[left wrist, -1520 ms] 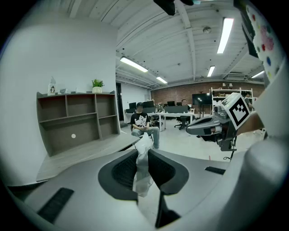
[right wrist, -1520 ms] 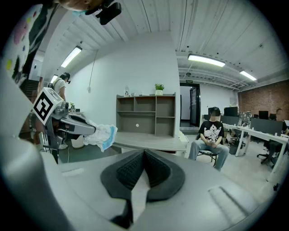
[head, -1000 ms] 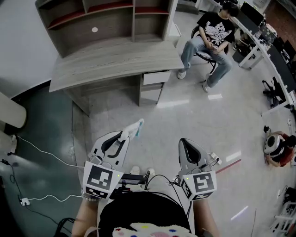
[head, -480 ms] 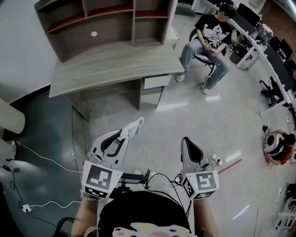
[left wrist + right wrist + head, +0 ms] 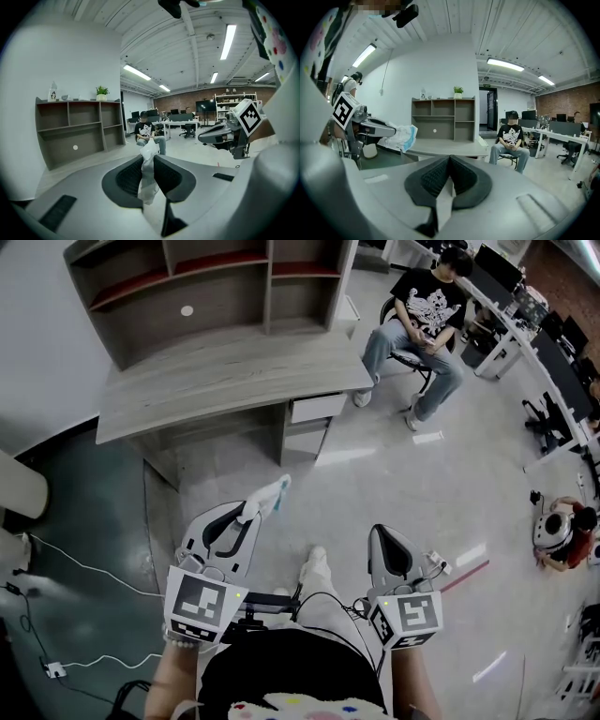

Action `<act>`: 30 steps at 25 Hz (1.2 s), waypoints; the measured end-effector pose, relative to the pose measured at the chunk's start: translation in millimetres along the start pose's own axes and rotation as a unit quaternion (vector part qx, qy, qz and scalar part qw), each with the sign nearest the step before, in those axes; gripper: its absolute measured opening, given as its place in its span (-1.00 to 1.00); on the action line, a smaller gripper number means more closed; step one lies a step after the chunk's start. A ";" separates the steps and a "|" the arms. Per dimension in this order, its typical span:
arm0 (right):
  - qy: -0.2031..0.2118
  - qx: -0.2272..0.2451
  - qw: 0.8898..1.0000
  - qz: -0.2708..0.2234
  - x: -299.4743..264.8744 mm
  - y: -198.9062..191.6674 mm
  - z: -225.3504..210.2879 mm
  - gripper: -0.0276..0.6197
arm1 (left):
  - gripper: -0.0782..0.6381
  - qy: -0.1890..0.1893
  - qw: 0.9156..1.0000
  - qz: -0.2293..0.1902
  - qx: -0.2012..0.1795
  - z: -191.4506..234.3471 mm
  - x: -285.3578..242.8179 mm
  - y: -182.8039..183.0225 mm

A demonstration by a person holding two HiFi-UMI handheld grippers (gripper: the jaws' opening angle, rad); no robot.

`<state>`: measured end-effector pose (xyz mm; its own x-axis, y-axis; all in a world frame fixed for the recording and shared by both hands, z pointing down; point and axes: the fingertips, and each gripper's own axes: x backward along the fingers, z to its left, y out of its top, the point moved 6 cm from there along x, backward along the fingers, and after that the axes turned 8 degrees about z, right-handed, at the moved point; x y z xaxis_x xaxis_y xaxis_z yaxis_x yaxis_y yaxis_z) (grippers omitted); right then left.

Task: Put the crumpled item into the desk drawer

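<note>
My left gripper (image 5: 251, 511) is shut on a crumpled white and blue item (image 5: 269, 497), which sticks out past its tips above the floor. In the left gripper view the crumpled item (image 5: 148, 168) hangs pinched between the two dark pads. My right gripper (image 5: 382, 538) is shut and holds nothing; its pads (image 5: 440, 176) meet in the right gripper view. The grey wooden desk (image 5: 225, 371) stands ahead, with its white drawer (image 5: 317, 408) closed under the right end. Both grippers are well short of the desk.
A shelf unit (image 5: 187, 287) sits on the back of the desk. A person (image 5: 422, 324) sits on a chair to the desk's right. White cables (image 5: 84, 559) run over the dark floor at left. More desks (image 5: 553, 362) line the right side.
The desk and drawer have shifted slightly nearer in the head view. A foot and leg have come into view between the two grippers. Both grippers keep their grip state.
</note>
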<state>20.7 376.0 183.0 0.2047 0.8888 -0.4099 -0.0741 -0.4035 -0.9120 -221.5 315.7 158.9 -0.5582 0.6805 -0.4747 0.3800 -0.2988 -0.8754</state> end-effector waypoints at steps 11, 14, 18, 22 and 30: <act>0.036 0.011 0.999 -0.002 -69.1 26.3 -45.3 -0.89 | -0.60 0.031 0.999 0.004 0.012 21.7 -55.0 27.6; 0.049 0.022 0.999 -0.003 -84.7 29.6 -54.2 -0.89 | -0.60 0.043 0.999 0.002 0.019 25.7 -65.4 29.3; 0.063 0.022 0.998 0.004 -113.6 35.9 -80.2 -0.89 | -0.60 0.056 0.998 0.006 0.037 32.4 -93.6 40.0; 0.078 0.025 0.997 0.008 -151.5 53.1 -117.4 -0.89 | -0.60 0.072 0.996 0.012 0.048 42.3 -135.0 63.9; 0.122 0.034 0.992 0.015 -204.5 70.1 -168.7 -0.89 | -0.60 0.101 0.993 0.028 0.058 43.4 -190.7 92.9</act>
<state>138.3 129.3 205.7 0.4306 0.7944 -0.4284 -0.1473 -0.4065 -0.9017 -111.7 129.1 164.2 -0.3758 0.7773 -0.5046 0.3119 -0.4066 -0.8587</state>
